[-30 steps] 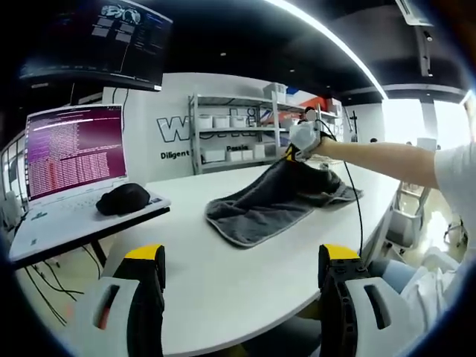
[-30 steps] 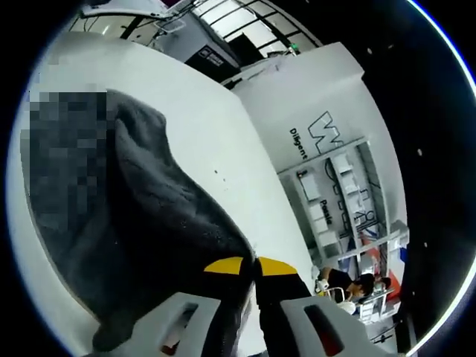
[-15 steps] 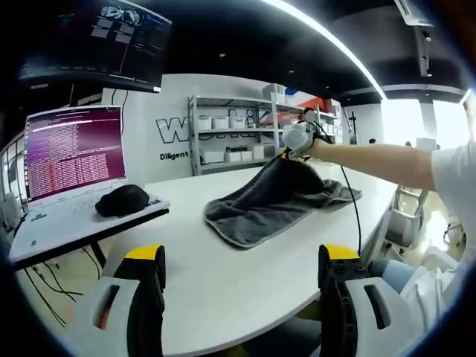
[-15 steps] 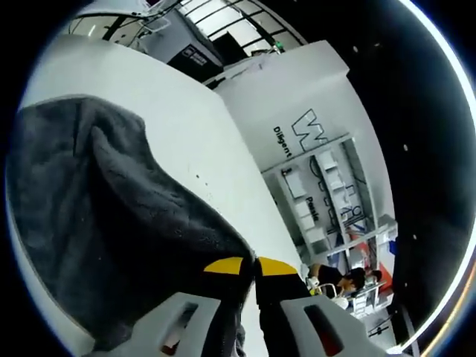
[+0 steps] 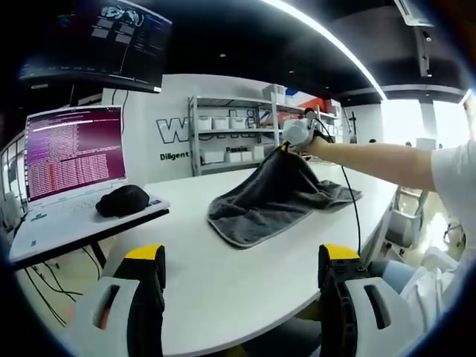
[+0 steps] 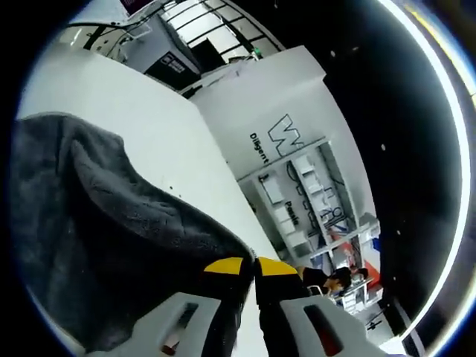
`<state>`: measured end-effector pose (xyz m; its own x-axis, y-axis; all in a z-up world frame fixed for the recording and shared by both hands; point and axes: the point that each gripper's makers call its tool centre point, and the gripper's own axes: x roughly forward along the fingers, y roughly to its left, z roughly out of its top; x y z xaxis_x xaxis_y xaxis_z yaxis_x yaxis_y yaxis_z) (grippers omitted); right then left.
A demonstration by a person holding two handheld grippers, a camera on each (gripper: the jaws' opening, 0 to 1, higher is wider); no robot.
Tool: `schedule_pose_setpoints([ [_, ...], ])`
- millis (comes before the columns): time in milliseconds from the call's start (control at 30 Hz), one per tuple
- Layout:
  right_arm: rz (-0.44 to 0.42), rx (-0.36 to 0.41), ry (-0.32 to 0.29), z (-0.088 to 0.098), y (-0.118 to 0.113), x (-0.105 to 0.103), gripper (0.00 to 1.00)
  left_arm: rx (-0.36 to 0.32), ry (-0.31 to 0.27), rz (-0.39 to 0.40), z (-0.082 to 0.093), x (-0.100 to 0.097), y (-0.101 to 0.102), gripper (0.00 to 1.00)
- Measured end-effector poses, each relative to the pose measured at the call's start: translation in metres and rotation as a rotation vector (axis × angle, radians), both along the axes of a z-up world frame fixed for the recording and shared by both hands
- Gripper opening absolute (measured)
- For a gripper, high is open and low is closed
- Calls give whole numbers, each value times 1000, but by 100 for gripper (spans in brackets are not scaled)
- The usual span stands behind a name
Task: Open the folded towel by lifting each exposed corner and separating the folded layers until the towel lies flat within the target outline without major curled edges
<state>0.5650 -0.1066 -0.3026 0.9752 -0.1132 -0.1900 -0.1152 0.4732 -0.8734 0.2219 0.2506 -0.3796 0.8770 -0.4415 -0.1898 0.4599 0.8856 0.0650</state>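
A dark grey towel (image 5: 271,199) lies partly folded on the white table (image 5: 223,282), with one corner raised into a peak at the far side. My right gripper (image 5: 286,146), held by a person's outstretched arm, is shut on that raised corner. In the right gripper view the yellow-tipped fingers (image 6: 229,266) pinch the towel (image 6: 111,253), which hangs down and spreads to the left over the table (image 6: 141,141). My left gripper (image 5: 242,256) stands open near the table's front edge, well short of the towel, with nothing between its fingers.
A laptop (image 5: 71,160) with a black mouse-like object (image 5: 123,199) sits on a side desk at the left. A monitor (image 5: 97,37) hangs above. Shelving with white boxes (image 5: 234,130) lines the back wall. A black cable (image 5: 355,216) trails over the table's right edge.
My right gripper has lifted the towel corner a little higher, so the cloth forms a taller peak. The left gripper has stayed still.
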Motion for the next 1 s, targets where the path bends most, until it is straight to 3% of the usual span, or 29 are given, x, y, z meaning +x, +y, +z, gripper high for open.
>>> schedule_pose_setpoints([
  [567, 5, 23, 20, -14, 4, 3, 2, -4, 0, 3, 4, 6, 10, 83],
  [1000, -17, 49, 100, -40, -3, 4, 15, -9, -2, 10, 7, 7, 15, 83],
])
